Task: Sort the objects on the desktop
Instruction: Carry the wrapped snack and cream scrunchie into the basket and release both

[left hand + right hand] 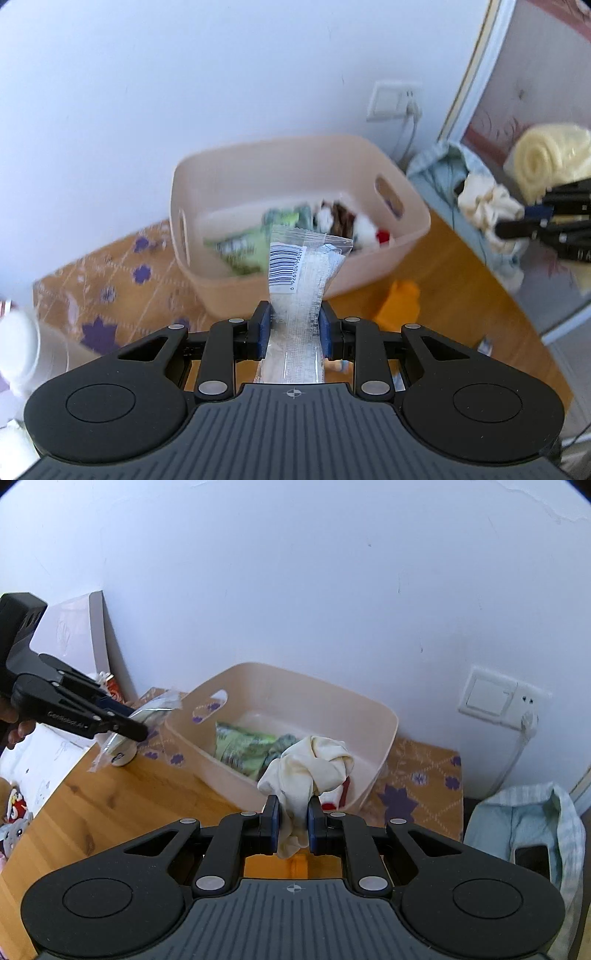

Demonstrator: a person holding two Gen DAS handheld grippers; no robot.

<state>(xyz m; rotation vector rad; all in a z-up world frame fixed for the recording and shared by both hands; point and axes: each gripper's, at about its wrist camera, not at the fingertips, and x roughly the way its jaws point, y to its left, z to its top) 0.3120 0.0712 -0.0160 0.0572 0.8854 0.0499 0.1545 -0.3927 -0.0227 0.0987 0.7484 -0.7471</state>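
My left gripper (pixel 294 314) is shut on a clear plastic packet (pixel 303 273) with a barcode, held up in front of the beige bin (pixel 295 162). In the right wrist view the same left gripper (pixel 142 728) shows at the left with the clear packet (pixel 147 710) near the bin's (pixel 284 686) left handle. My right gripper (pixel 292 805) is shut on a crumpled cream cloth (pixel 314 768), lifted above the bin's near wall. That right gripper (pixel 508 227) with the cloth (pixel 484 203) appears at the right of the left wrist view. Green packets (pixel 243 749) lie inside the bin.
The bin stands on a wooden table (pixel 103 808) with a flowered mat (pixel 421 775) against a white wall. An orange object (pixel 400 302) lies near the bin. A white cup (pixel 22 350) sits at the left. A wall socket (pixel 498 698) and a pale blue bag (pixel 524 819) are at the right.
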